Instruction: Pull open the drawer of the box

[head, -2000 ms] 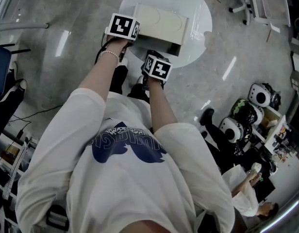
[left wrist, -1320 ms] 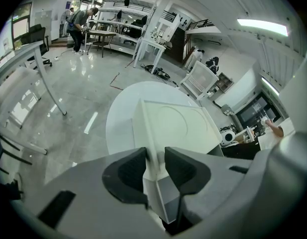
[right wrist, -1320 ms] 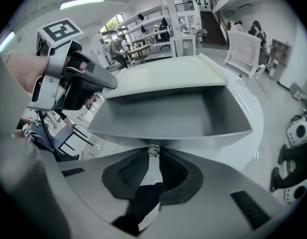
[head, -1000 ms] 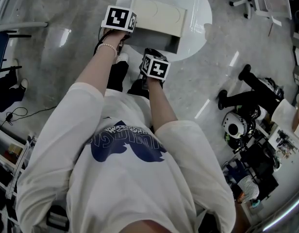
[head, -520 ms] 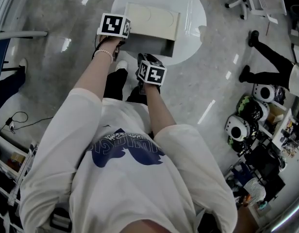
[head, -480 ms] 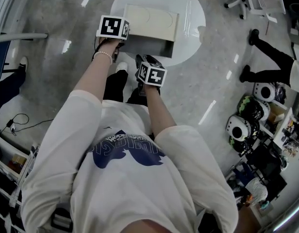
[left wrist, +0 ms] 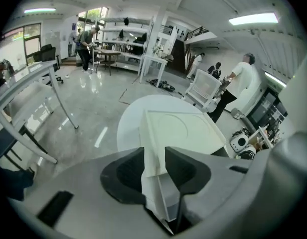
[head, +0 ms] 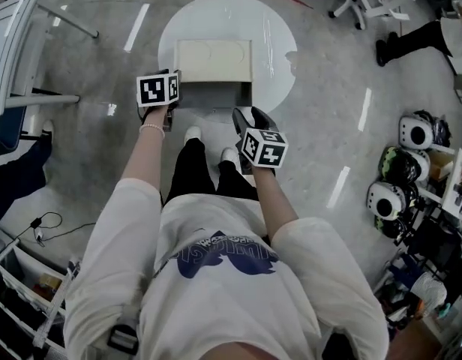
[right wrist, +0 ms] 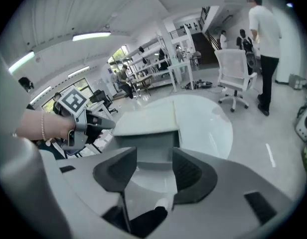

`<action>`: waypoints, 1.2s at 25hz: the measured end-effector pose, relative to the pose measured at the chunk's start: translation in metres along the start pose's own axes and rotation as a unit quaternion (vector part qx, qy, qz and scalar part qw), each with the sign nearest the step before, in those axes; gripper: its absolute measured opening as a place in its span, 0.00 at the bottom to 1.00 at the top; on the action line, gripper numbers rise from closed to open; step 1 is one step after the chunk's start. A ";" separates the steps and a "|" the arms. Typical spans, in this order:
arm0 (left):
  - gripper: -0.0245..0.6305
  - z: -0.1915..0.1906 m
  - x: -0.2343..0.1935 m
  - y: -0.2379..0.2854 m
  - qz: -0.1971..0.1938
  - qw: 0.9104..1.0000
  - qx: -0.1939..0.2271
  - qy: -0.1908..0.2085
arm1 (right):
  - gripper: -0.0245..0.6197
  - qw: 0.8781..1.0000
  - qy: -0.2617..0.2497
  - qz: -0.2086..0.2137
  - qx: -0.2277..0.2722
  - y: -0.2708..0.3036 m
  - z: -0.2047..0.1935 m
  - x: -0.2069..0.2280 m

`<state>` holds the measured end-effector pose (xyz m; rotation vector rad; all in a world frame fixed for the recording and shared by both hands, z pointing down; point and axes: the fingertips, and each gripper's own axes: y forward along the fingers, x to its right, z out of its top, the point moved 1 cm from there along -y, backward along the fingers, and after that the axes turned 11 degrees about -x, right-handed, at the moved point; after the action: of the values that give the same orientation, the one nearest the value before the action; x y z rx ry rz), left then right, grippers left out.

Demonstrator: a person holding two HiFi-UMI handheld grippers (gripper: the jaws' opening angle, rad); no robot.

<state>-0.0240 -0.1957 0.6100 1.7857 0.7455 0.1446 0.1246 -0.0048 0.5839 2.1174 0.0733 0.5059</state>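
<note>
Our left gripper [left wrist: 154, 164] clamps its fingers [left wrist: 127, 171] on the near left corner of the box [head: 214, 57], which sits on the round surface [head: 280, 32]. The drawer [head: 214, 96] stands pulled out of the box's near side. Our right gripper [right wrist: 154, 169] hangs near the box, its fingers just opened and empty.

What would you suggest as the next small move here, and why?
Probably open the left tool and lift it away: it clamps an edge of the cream rectangular box, the grey drawer stands pulled out, and the right tool, jaws just opened, is empty.
</note>
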 end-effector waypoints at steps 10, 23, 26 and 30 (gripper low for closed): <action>0.23 0.003 0.107 -0.144 0.023 0.967 0.255 0.015 | 0.26 0.972 -0.105 0.034 0.206 -0.124 0.107 -0.003; 0.15 0.038 0.170 -0.306 0.092 0.872 0.465 0.126 | 0.19 0.917 -0.151 0.011 0.370 -0.226 0.186 -0.046; 0.06 0.049 0.169 -0.333 0.106 0.849 0.499 0.141 | 0.14 0.903 -0.161 -0.007 0.399 -0.247 0.202 -0.052; 0.05 0.055 0.163 -0.347 0.101 0.837 0.516 0.151 | 0.04 0.884 -0.193 -0.042 0.423 -0.263 0.210 -0.067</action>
<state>-0.0131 -0.0955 0.2363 2.9331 0.9460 0.1844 0.1800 -0.0360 0.2466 3.0160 0.1824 -0.0501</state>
